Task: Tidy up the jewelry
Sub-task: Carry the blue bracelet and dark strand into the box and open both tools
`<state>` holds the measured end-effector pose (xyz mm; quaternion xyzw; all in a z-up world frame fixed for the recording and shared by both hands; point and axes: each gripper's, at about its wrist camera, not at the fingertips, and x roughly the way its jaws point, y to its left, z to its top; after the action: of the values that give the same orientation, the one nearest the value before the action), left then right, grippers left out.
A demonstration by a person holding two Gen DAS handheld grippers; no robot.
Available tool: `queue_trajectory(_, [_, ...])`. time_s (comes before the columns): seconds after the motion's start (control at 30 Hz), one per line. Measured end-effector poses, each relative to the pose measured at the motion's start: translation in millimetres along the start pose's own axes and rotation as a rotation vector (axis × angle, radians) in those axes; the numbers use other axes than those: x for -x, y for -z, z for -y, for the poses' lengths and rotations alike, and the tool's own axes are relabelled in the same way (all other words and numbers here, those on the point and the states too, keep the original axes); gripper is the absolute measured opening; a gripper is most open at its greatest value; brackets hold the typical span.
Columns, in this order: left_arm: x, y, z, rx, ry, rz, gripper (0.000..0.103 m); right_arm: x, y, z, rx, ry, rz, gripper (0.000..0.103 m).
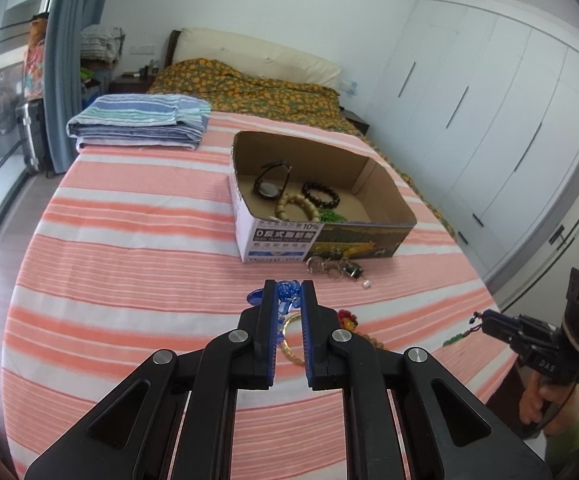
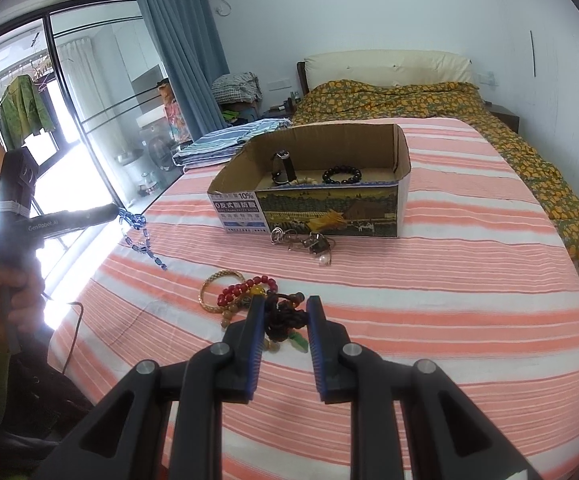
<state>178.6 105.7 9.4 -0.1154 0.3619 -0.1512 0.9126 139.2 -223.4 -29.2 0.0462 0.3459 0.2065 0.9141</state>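
Observation:
An open cardboard box [image 1: 321,236] [image 2: 309,208] sits mid-bed, holding a watch [image 1: 271,184], a black bead bracelet [image 1: 321,194] and a cream bead bracelet [image 1: 295,206]. My left gripper [image 1: 288,286] is shut on a blue bead necklace [image 2: 141,232], held above the bed; its strand hangs down. My right gripper [image 2: 285,302] is shut on a dark brown cord bracelet [image 2: 285,316] with a green pendant, lifted just above the sheet. On the sheet lie a gold bangle [image 2: 219,292], a red bead bracelet [image 2: 245,288] and a metal keyring cluster [image 2: 309,242] by the box front.
The bed has a pink and white striped sheet [image 1: 129,264]. A folded blue striped blanket [image 1: 141,120] lies at the far left, a floral quilt [image 1: 257,88] near the headboard. White wardrobes [image 1: 489,120] stand on the right, a glass door [image 2: 69,120] on the left.

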Motion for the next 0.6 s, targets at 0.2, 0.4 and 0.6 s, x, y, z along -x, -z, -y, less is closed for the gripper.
queue_trajectory(0.2, [-1, -13, -1, 0.02, 0.021, -0.003, 0.009, -4, -24, 2, 0.033, -0.005, -0.009, 0.021])
queue_trajectory(0.4, [-1, -45, 2, 0.034, 0.048, 0.02, 0.009, -3, -74, 4, 0.075, -0.006, 0.032, 0.021])
queue_trajectory(0.6, [-16, -94, 17, 0.008, 0.054, 0.067, 0.008, -21, -134, 10, 0.095, 0.011, 0.069, 0.021])
